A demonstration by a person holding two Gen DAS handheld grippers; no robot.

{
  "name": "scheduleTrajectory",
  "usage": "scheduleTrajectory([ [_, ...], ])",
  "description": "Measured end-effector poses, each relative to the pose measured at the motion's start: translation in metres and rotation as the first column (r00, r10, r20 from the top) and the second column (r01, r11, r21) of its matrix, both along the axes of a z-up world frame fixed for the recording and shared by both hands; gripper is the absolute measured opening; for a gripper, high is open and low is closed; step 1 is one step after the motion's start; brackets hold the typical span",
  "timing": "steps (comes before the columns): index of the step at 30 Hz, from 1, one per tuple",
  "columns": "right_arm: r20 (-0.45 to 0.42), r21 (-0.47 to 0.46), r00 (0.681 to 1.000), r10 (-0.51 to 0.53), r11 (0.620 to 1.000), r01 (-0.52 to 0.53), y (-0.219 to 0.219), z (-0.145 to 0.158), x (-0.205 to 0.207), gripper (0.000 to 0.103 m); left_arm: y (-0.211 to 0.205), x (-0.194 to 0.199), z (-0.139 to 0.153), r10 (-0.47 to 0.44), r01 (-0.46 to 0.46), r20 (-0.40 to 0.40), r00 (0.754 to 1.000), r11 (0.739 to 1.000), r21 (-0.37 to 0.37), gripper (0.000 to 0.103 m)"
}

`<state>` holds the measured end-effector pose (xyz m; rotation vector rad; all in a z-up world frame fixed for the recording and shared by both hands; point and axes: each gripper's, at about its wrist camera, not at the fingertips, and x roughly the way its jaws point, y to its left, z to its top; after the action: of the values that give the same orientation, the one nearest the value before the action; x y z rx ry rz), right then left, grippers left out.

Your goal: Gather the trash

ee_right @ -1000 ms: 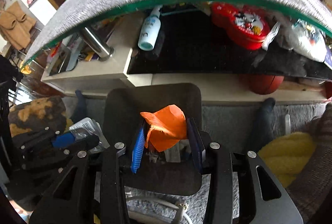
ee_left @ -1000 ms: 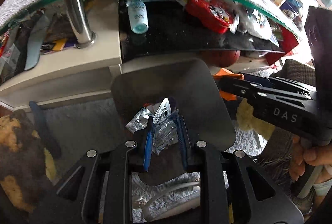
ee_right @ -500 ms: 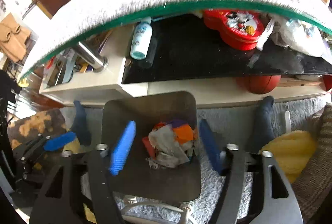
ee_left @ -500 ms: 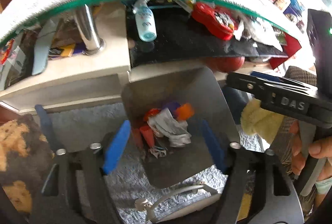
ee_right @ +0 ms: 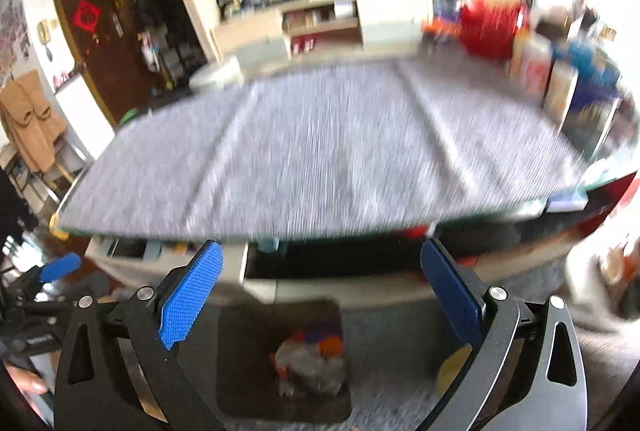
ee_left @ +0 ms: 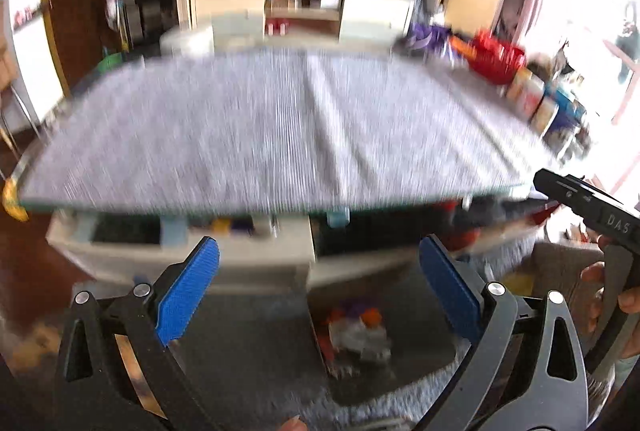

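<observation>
Two hand-held grippers hang above a dark bin on the floor, both with jaws opening and nothing between the blue ribbed pads: the left gripper and the right gripper. A second earlier each was clamped over that bin, the left on a crumpled foil blister pack and the right on a scrap of orange paper; both pieces now lie in the trash pile at the bottom of the bin, and both cameras look from higher up, so that the top of the grey cloth on the table fills each view where only its underside edge showed before. The bin is a dark, rounded-corner rectangular container, its open mouth facing up and its longer side running away from the cameras toward the table; it stands on a pale shaggy rug just in front of the table's white lower shelf. The heap inside is a loose wad of grey-white foil and paper with orange, red and purple bits, with no clear long axis. Motion blur smears the ribbed weave of the cloth. A hand grips the right tool's black handle at the left view's right edge.
</observation>
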<state>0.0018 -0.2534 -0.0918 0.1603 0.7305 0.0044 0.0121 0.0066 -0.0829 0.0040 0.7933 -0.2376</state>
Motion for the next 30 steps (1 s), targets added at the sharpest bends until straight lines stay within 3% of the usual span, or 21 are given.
scheduleTrajectory([
  [3, 0.083, -0.062, 0.997, -0.008, 0.998, 0.013, 0.005, 0.033, 0.001, 0.1, -0.004, -0.002, 0.038, -0.001, -0.001, 0.115, 0.993, 1.0, 0.021, 0.095],
  [6, 0.158, -0.103, 0.987, -0.012, 0.994, 0.028, 0.013, 0.059, -0.001, 0.1, -0.006, -0.003, 0.066, 0.011, -0.015, 0.179, 0.984, 1.0, 0.024, 0.095],
  [10, 0.186, -0.103, 0.982, -0.027, 0.994, 0.047, 0.012, 0.073, -0.005, 0.1, -0.006, -0.007, 0.092, 0.03, -0.027, 0.23, 0.973, 1.0, -0.017, 0.095],
  [13, 0.198, -0.096, 0.98, -0.036, 0.994, 0.056, 0.013, 0.08, -0.014, 0.1, -0.007, -0.018, 0.104, 0.053, -0.059, 0.278, 0.959, 0.998, 0.011, 0.095],
  [23, 0.297, -0.144, 0.953, -0.066, 0.983, 0.113, 0.023, 0.098, -0.042, 0.1, -0.002, -0.034, 0.112, 0.096, -0.098, 0.318, 0.943, 0.995, -0.008, 0.095],
  [30, 0.302, -0.139, 0.952, -0.048, 0.986, 0.094, 0.028, 0.098, -0.044, 0.1, -0.003, -0.039, 0.114, 0.09, -0.096, 0.332, 0.939, 0.995, 0.001, 0.095],
])
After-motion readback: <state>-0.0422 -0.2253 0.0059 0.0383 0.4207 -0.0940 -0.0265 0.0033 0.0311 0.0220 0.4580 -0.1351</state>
